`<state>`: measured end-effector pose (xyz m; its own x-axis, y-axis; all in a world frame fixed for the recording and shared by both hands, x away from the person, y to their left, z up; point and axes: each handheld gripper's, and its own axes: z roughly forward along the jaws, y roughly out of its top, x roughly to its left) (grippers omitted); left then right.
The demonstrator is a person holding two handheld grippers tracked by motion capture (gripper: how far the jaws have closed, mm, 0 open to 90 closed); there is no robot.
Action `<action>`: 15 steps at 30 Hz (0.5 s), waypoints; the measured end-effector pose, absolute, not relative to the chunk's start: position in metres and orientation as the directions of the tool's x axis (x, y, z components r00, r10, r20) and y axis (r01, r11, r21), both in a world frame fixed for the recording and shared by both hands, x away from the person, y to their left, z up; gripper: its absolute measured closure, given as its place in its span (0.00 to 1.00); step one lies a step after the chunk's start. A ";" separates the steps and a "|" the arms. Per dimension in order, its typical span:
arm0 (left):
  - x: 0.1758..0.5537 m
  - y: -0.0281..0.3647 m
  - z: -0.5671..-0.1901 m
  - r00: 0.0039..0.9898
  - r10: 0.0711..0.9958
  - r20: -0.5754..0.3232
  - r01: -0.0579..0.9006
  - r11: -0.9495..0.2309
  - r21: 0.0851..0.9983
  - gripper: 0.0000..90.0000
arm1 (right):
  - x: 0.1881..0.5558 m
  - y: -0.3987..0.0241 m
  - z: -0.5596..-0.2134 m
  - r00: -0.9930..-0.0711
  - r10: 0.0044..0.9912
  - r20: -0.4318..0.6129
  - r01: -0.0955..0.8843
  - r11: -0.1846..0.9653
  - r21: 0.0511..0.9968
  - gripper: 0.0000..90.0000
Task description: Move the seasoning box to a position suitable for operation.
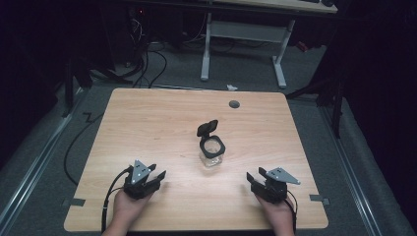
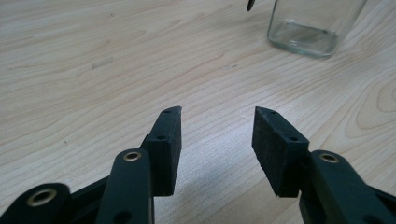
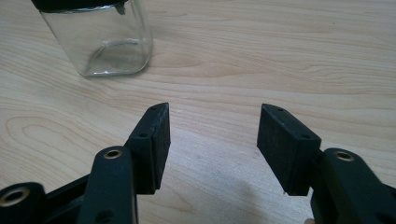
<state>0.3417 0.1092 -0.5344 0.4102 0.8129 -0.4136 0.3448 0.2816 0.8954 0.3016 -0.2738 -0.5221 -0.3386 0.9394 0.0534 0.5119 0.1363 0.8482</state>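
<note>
A glass jar point(image 1: 212, 153) stands mid-desk point(image 1: 147, 118), its black lid point(image 1: 207, 127) flipped up (hinged at the back). Left gripper point(image 1: 158, 177) and right gripper point(image 1: 252, 180) flank the jar, fingers apart, empty. Likely: steady the glass, then press the lid closed.

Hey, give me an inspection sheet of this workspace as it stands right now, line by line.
Surface: wooden table, grey round cap near its far edge.
Job's things: clear glass jar mid-table, its black flip lid open.
Clutter: nothing seen.
Grippers: left tongs and right tongs open, holding nothing, resting on the near edge either side of the jar.
Cables: black cable trailing from the left tongs.
Surroundings: white-legged desk behind, floor cables.
</note>
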 end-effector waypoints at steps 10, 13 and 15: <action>0.343 0.110 -0.535 0.412 0.794 -0.447 0.341 0.320 0.884 0.57 | 0.308 -0.259 -0.518 -0.389 0.919 0.067 0.509 0.153 0.847 0.65; 0.342 0.110 -0.534 0.417 0.791 -0.447 0.340 0.320 0.884 0.57 | 0.315 -0.254 -0.514 -0.402 0.913 0.063 0.504 0.164 0.848 0.76; 0.341 0.109 -0.534 0.426 0.786 -0.448 0.346 0.316 0.883 0.57 | 0.321 -0.253 -0.513 -0.397 0.915 0.073 0.509 0.153 0.847 0.84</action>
